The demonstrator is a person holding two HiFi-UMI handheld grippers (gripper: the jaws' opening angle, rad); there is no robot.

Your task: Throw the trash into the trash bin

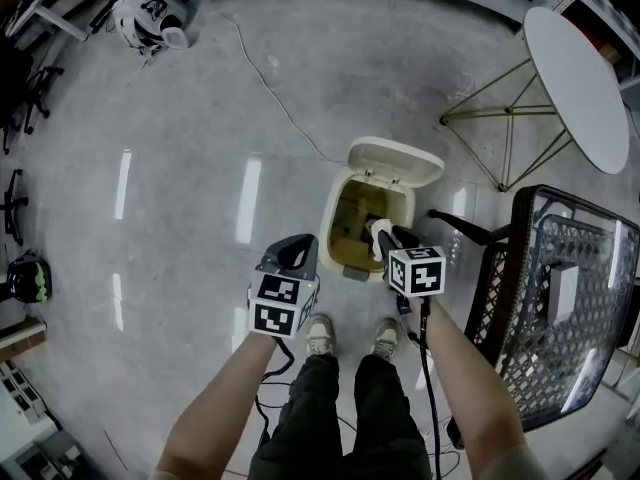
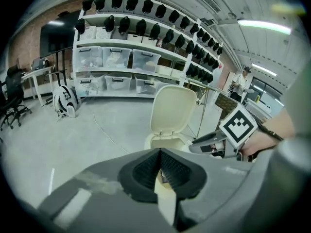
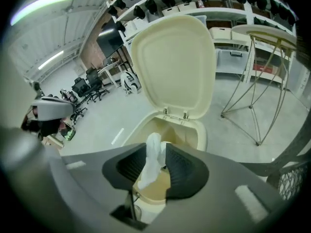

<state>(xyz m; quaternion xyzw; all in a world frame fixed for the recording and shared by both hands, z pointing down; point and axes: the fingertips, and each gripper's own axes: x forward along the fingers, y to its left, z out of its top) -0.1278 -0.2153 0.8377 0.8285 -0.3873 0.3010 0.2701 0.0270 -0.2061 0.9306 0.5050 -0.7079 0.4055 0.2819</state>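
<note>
- The trash bin [image 1: 334, 208] stands on the grey floor [image 1: 200, 148] just ahead of the person's shoes [image 1: 320, 336]. Its cream lid [image 1: 396, 161] is swung up and back, so the mouth is open
- The right gripper [image 1: 388, 236] is held over the near edge of that open mouth
- In the right gripper view its fingers are closed almost together on a crumpled white tissue [image 3: 151, 163]. The tissue is pinched between the ribbed pads and sticks out both above and below them
- In the head view the tissue [image 1: 378, 240] shows as a white wad at the tip of the right gripper, above the bin's opening and not yet inside it
- The right gripper view looks past the tissue into the bin, with the raised lid [image 3: 172, 62] standing upright behind the opening
- The left gripper [image 1: 298, 253] is held just beside the bin's left wall, apart from the right gripper
- In the left gripper view its fingers are pressed together at the tips with nothing between them. The bin's lid [image 2: 171, 108] rises behind them and the right gripper shows off to the right
- A thin cable [image 1: 280, 103] runs across the floor towards the back of the bin
- A round white table [image 1: 575, 88] on thin metal legs stands to the person's right
- A black mesh frame [image 1: 520, 268] stands nearer on that same side
- Shelves [image 2: 146, 57] with clear storage boxes line the far wall in the left gripper view
</note>
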